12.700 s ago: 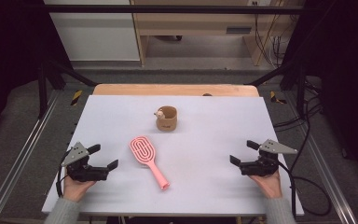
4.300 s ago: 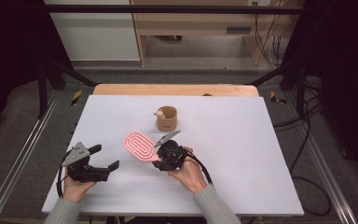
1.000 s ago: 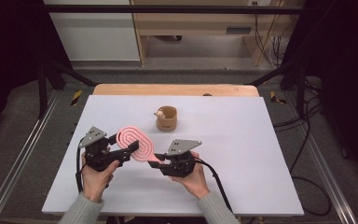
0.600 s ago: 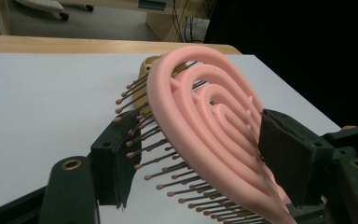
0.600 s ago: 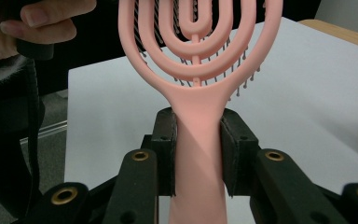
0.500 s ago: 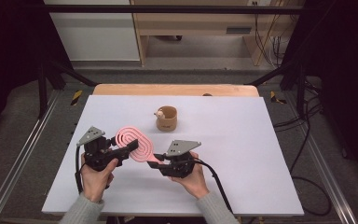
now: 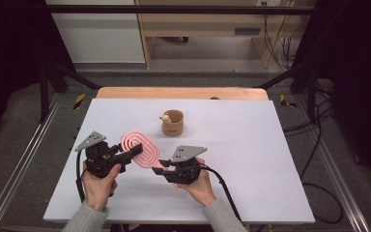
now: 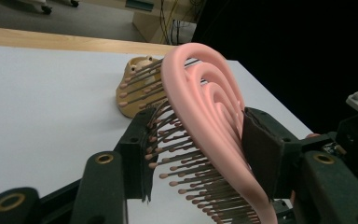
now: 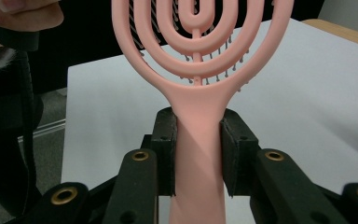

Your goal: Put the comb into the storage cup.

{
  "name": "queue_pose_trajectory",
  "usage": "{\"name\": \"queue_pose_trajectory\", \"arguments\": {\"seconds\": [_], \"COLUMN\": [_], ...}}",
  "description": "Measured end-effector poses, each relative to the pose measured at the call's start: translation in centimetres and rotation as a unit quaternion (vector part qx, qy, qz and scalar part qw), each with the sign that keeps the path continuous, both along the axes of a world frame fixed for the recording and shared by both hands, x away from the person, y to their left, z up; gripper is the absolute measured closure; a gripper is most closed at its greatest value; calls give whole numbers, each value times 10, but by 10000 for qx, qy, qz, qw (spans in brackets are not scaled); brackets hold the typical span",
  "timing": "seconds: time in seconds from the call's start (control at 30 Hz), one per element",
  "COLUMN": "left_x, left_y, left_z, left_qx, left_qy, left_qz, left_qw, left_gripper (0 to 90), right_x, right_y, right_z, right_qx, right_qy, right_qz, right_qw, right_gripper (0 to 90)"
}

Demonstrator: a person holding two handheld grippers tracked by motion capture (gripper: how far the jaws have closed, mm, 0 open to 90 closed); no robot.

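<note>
Right hand-held gripper (image 9: 198,154): jaws clamped on the handle of the pink hairbrush (image 9: 196,70), one pad on each flat side just below the head, holding the brush clear of the desk (image 7: 251,145). Left hand-held gripper (image 8: 198,154): jaws have just been closing around the head of the same brush, which stands between them; the right-hand pad lies against the smooth pink back, while the other pad meets the bristle tips (image 8: 168,163), so whether the grip is firm yet cannot be told. In the high view the brush (image 7: 140,147) bridges the left hand-held gripper (image 7: 128,153) and the right hand-held gripper (image 7: 166,169), tilted, over the near-left part of the desk.

Handling, as a judgement: a light, open-looped plastic brush, stiff along the handle but likely springy in the looped head; the smooth back may slide under a pad, and the thin bristles bend and give poor purchase. The handle offers the surest hold; the head is best taken by its rim. A small tan cup (image 7: 173,123) stands well apart, farther back on the desk
</note>
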State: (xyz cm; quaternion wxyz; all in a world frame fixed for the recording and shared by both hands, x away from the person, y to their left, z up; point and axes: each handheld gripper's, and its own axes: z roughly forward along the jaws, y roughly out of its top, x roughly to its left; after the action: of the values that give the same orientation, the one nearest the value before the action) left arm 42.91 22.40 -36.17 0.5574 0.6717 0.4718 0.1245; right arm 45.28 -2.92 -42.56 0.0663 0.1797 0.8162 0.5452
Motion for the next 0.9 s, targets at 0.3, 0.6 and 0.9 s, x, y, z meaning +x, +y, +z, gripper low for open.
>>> {"name": "queue_pose_trajectory", "arguments": {"seconds": [0.3, 0.6, 0.9], "left_x": [-5, -8, -12], "left_y": [-5, -12, -19], "left_z": [6, 10, 14], "left_qx": [16, 0, -117], "left_qy": [-124, -96, -161], "left_qz": [-31, -96, -246], "left_qw": [9999, 9999, 9995], "left_gripper": [520, 558, 615], "right_x": [0, 0, 0], "right_y": [2, 3, 6], "right_z": [-1, -2, -4], "right_qx": [-71, -154, -204], "right_qy": [-95, -199, -288], "right_qz": [1, -13, -11], "right_qw": [9999, 9997, 9994], "right_gripper": [705, 705, 704]}}
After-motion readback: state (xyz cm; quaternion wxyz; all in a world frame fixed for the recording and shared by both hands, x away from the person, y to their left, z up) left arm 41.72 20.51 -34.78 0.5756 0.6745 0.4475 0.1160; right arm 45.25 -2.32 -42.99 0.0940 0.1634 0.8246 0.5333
